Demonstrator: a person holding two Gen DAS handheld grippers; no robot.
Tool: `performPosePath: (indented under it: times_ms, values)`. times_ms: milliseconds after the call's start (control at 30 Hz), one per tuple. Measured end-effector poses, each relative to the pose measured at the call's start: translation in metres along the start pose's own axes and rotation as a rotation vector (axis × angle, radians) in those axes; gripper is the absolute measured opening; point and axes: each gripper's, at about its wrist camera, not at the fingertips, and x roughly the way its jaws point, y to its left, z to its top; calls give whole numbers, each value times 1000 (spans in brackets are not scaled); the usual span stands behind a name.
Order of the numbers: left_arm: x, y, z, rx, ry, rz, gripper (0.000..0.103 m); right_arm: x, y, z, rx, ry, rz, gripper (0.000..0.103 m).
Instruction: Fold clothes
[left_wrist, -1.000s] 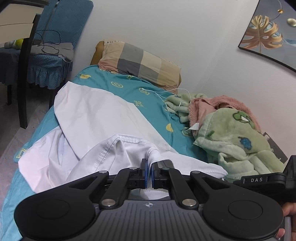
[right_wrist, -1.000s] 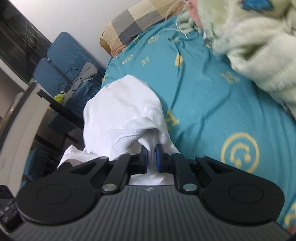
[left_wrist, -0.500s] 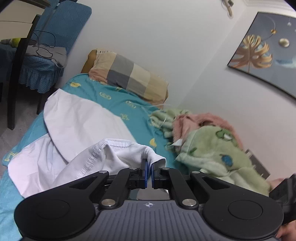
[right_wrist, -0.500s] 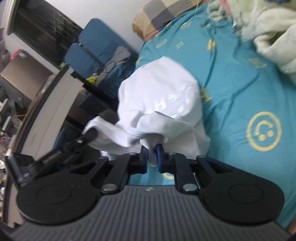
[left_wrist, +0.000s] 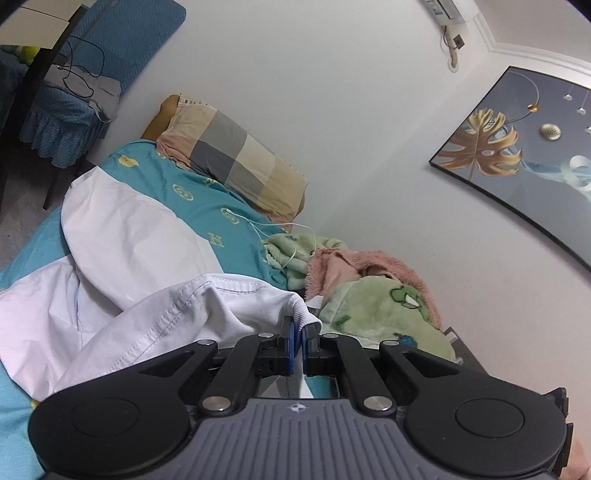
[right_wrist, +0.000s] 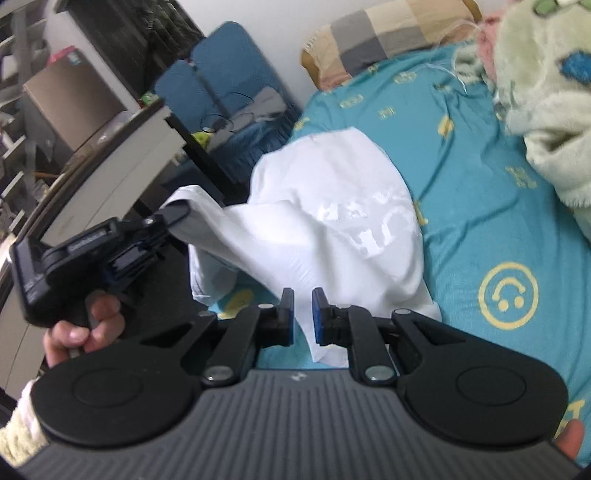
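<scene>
A white garment (left_wrist: 122, 258) lies partly on the teal bed sheet (left_wrist: 177, 192). My left gripper (left_wrist: 295, 332) is shut on a stitched hem of the garment and holds it lifted. In the right wrist view the left gripper (right_wrist: 173, 216) shows at the left, pinching a corner of the garment (right_wrist: 332, 221). My right gripper (right_wrist: 303, 306) has its jaws a little apart. Garment cloth hangs in the gap between them and does not look pinched.
A checked pillow (left_wrist: 229, 158) lies at the head of the bed. A green and pink fleece blanket (left_wrist: 369, 295) is heaped by the wall. A blue chair (left_wrist: 74, 92) with cables and a dark table (right_wrist: 110, 155) stand beside the bed.
My right gripper has opened and let go of the garment. My left gripper has lifted its hem higher and away to the left. Both cameras have tilted upward.
</scene>
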Motion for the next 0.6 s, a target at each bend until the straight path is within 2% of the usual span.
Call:
performPosePath:
  times_ms: [200,233,300,333,367,600]
  values:
    - [1,-3,-1,21,-5,26,4,8,-11,-6,127,-17,-22,14]
    - [2,-4,-1,27,-7,32,4,12,-8,-9,131,-7,-18,19]
    - [2,-7,-2,40,-11,47,4,19,-2,-14,140,13,-10,40]
    - [2,-7,-1,45,-10,57,4,22,2,-17,131,13,-23,61]
    - [2,-6,-2,50,-10,67,4,24,6,-19,117,9,-43,74]
    - [13,1,-1,57,6,148,4,37,28,-37,42,51,-115,75]
